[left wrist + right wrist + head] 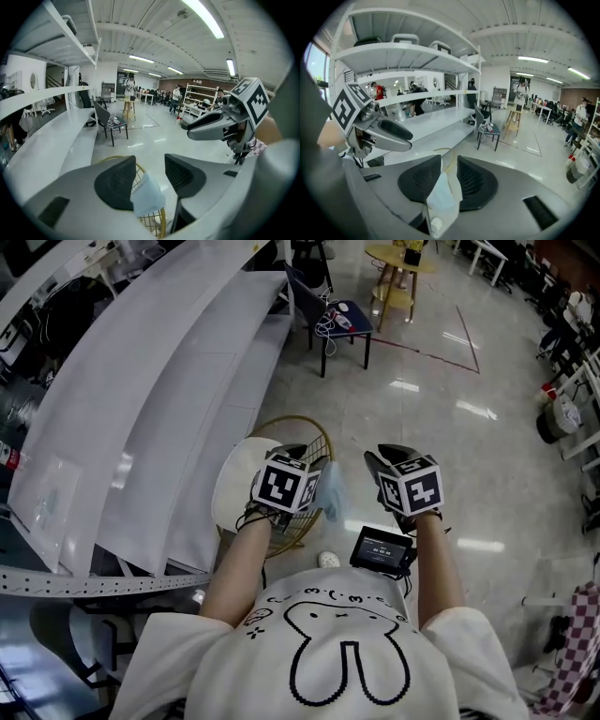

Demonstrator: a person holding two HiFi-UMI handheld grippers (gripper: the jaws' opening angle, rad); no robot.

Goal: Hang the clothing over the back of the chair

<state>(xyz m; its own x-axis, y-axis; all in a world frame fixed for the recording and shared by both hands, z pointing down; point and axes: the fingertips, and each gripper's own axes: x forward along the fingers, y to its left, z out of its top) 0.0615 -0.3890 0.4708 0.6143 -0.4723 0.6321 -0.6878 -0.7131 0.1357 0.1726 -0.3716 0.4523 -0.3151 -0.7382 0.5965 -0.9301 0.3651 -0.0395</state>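
A small light-blue piece of clothing (333,491) hangs over the gold wire back (302,422) of a chair with a round white seat (234,486). Both grippers hover above it, side by side. My left gripper (298,454) is open; in the left gripper view its jaws (150,171) stand well apart and the clothing (147,198) shows below them on the wire rim (161,225). My right gripper (382,459) has its jaws (449,174) close together but apart, with the clothing (440,199) seen through the gap, lower down.
Long white benches and shelves (169,381) run along the left. A dark chair with cables (336,320) and a yellow round table (398,263) stand farther off. A small white object (328,560) lies on the glossy floor by the chair.
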